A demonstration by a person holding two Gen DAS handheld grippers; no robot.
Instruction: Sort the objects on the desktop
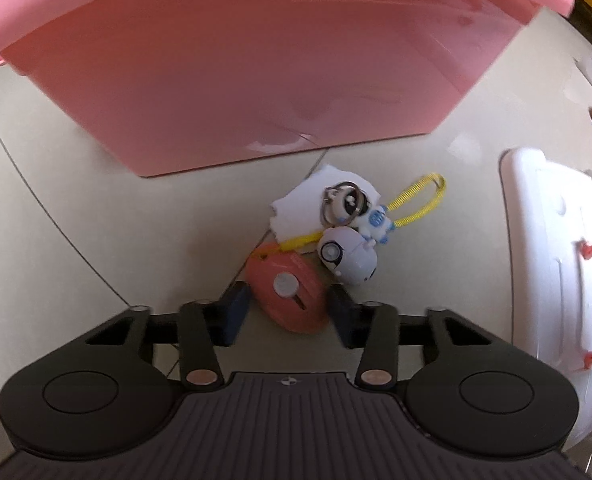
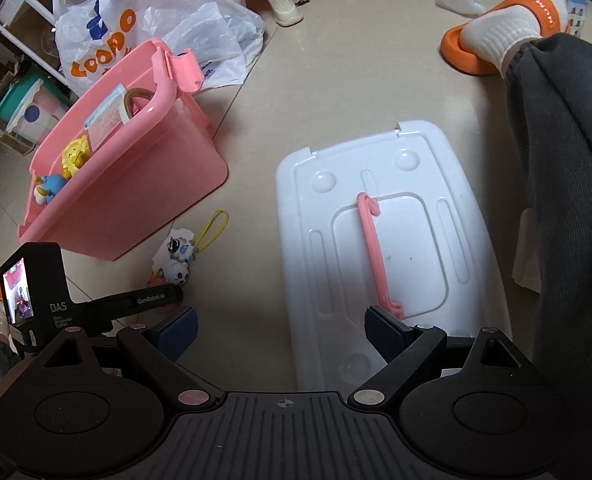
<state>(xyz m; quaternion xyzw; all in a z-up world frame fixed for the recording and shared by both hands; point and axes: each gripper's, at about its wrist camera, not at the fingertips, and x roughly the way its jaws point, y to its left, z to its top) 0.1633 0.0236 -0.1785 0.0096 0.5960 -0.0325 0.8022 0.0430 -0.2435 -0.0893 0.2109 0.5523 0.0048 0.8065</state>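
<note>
While straddling the coral oval toy [image 1: 290, 294] on the floor [image 1: 96, 224], left gripper [image 1: 286, 312] open, one pad [image 1: 236, 312] on either side, neither clearly touching. Toy: flat coral-pink oval with a grey round button and slot on top and an orange loop at its far end. Just beyond it, touching in a small heap: a white round toy [image 1: 350, 258] with a ringed eye, a white-and-blue figure [image 1: 374, 222] on a yellow strap [image 1: 420, 200] with a metal key ring [image 1: 342, 200], all partly over a torn white paper scrap [image 1: 300, 208]. Behind the heap, close, a pink bin [image 1: 256, 64]; in the right view holds a yellow lion [image 2: 74, 156], a blue toy [image 2: 50, 186], a card and a tape roll.

Right gripper [image 2: 282, 330] open wide above the near end of a white lid [image 2: 380, 240] with pink handle [image 2: 372, 256], holding nothing.

Readable: "GenRobot.AI" and "DAS" on the left gripper; "HOME" on the orange slipper [image 2: 508, 16]; large orange letters on the plastic bag [image 2: 144, 24], not legible with certainty.
</note>
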